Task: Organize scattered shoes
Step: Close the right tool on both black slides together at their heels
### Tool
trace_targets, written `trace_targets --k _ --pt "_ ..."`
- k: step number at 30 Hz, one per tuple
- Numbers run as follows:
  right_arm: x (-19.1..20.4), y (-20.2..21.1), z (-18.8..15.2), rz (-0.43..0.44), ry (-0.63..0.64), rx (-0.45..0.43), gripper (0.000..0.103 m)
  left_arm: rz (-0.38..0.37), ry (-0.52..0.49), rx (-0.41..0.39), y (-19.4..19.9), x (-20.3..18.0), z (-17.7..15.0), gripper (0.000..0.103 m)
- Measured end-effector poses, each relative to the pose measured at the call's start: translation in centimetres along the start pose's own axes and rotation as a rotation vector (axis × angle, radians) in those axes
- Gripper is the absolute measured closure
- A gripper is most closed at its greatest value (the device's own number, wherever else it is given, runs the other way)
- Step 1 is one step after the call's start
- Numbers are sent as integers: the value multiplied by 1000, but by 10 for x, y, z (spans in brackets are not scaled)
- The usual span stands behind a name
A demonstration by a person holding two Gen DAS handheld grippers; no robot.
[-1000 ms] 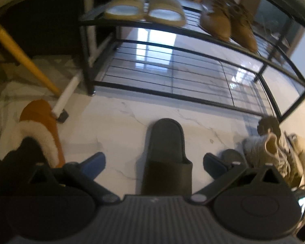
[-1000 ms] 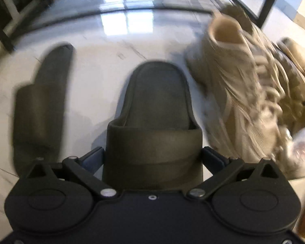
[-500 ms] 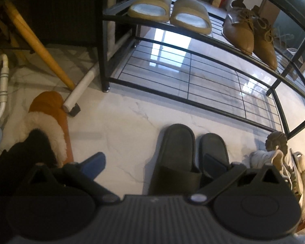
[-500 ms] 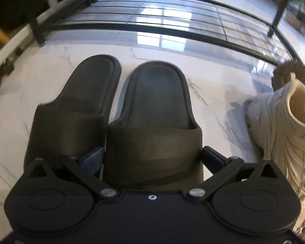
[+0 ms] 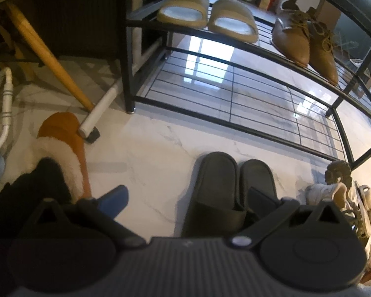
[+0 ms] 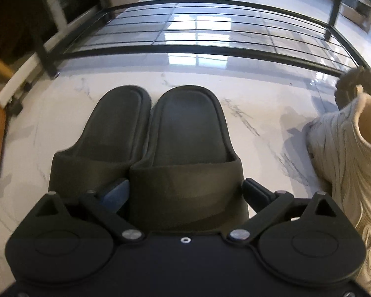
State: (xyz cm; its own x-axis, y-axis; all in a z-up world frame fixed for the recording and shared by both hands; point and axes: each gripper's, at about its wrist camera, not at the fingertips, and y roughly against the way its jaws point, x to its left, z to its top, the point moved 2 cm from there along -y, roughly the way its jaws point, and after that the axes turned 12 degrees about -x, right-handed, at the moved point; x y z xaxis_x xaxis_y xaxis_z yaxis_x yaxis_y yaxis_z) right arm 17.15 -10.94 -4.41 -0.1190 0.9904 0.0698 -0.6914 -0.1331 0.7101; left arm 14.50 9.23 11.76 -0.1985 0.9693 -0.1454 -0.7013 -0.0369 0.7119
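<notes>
Dark slippers now side by side.

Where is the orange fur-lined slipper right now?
In the left wrist view the orange fur-lined slipper lies on the floor at the far left, beside the white-capped pole foot and left of the shoe rack, well apart from the black slides.

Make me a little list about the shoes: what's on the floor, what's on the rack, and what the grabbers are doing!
floor: two dark slides side by side, a cream sneaker, an orange fuzzy slipper
rack top shelf: tan slides, brown lace-up shoes
rack bottom shelf: no shoes
right gripper: around one dark slide's strap
left gripper: open, holding nothing
</notes>
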Motion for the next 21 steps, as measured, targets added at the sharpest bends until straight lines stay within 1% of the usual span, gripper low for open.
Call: trace_targets --k 3,6,8,9,11,13,14,16,17,19,21 --pt "-1 -2 1 -6 -24 3 4 2 6 16 -3 0 -2 1" --pt "-5 -1 3 -5 -58 2 4 -3 -7 9 -2 -3 -1 1" --pt "-8 0 4 4 -86 10 1 -6 -19 -2 -1 -6 -1 1" --pt "-10 6 4 8 -95 -5 1 -8 -23 -9 1 -7 -1 1" --pt "-11 23 2 13 -93 -65 0 -13 -33 -23 3 -9 0 1" --pt "-13 40 0 17 -90 -126 0 -19 -33 -22 4 -10 0 1" --pt "-11 51 -7 23 -74 -164 0 -23 -30 -14 4 -10 -1 1" --pt "-4 77 -30 43 -13 -256 0 -31 -25 6 3 -12 -4 1" --pt "-1 86 -42 48 9 -288 1 -34 -27 16 2 -13 -6 1" --pt "4 96 -66 52 24 -321 4 -36 -36 28 2 -18 -10 1" --pt "12 99 -91 58 8 -337 7 -32 -55 30 1 -23 -15 1"
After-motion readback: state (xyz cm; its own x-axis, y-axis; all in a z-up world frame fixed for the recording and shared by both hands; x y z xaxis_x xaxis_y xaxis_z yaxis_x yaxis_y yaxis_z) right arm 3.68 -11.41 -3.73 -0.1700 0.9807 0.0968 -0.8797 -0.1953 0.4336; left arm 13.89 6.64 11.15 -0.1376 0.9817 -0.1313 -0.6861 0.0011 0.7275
